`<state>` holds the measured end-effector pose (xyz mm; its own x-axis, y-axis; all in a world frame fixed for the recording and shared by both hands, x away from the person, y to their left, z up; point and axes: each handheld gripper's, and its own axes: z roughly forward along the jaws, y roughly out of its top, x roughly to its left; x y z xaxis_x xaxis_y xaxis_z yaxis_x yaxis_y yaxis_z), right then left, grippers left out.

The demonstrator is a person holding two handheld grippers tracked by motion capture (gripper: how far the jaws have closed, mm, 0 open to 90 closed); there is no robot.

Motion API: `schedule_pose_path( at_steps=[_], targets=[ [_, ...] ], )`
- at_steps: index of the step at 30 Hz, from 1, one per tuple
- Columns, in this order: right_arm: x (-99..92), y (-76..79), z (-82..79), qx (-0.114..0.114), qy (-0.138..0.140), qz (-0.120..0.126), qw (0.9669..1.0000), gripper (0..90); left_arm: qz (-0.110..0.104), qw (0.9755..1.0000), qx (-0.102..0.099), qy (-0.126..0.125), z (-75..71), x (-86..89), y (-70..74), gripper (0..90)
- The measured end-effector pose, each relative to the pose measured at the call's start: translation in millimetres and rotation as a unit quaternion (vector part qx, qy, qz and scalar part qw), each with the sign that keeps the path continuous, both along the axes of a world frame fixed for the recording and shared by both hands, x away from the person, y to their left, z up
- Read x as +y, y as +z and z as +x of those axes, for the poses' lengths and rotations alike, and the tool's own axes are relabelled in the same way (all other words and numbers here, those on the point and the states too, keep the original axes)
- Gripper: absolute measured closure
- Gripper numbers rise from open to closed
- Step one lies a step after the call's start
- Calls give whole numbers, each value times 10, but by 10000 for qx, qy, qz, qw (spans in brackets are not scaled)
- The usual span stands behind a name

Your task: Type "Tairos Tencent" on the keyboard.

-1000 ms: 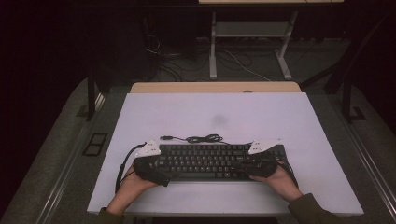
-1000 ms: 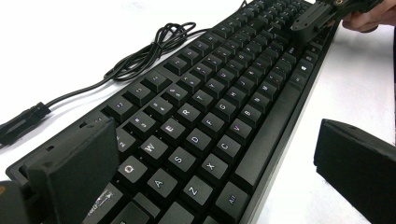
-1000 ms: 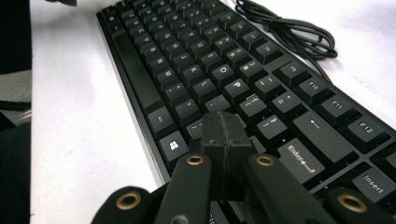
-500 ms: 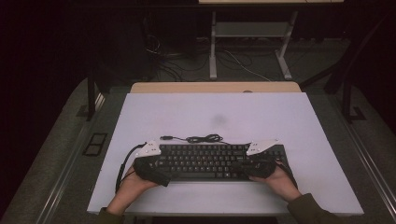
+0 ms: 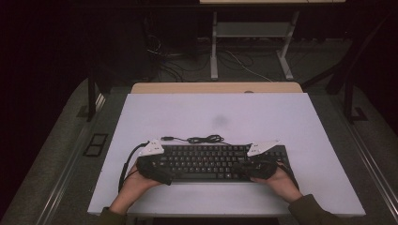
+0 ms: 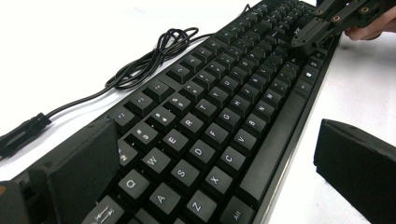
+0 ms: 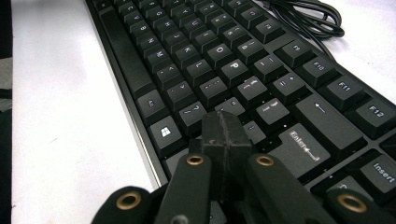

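- So there's a black keyboard (image 5: 218, 162) lying flat on the white table (image 5: 225, 117), close to the near edge where the person sits, long side running left to right.
- Its cable (image 5: 199, 139) is bunched in a loose coil on the table just behind the keyboard's back edge.
- The left gripper (image 5: 152, 169) sits at the keyboard's left end, held in the person's left hand (image 5: 133, 185). In the left gripper view its jaws are spread wide: one hangs over the keys at the far left by the Q and Tab area, the other is out over bare table past the front edge. The keyboard's front left corner sits between them, but the pads aren't pressing on it.
- The right gripper (image 5: 260, 168) is at the right end, in the right hand (image 5: 281, 183). In the right gripper view (image 7: 224, 128) its jaws are squeezed fully together with nothing caught between, and the tip sits right over the keys beside Enter and the slash key. Can't tell if it's actually pressing on a key or just above.
- Sleeves come in from the bottom of the high view.
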<state>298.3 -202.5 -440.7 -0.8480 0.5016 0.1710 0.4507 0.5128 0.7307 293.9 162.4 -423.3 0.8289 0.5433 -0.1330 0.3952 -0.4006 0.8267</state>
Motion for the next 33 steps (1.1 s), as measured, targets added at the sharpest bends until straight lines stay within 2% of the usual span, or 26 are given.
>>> schedule_pose_path(
  at_steps=[13,22,25,33],
  targets=[
    [-2,-3,0,16,-14,18,10000,894,8,10000,-4,-27,90,-108,-13,13],
    [-5,-4,1,13,-8,16,10000,894,-56,10000,-8,-18,164,-155,8,67],
    [-5,-5,1,23,-4,24,10000,894,-96,9999,-33,-1,188,-169,24,123],
    [3,-5,-3,15,11,19,10000,894,-157,9999,-31,14,265,-232,59,191]
  ],
)
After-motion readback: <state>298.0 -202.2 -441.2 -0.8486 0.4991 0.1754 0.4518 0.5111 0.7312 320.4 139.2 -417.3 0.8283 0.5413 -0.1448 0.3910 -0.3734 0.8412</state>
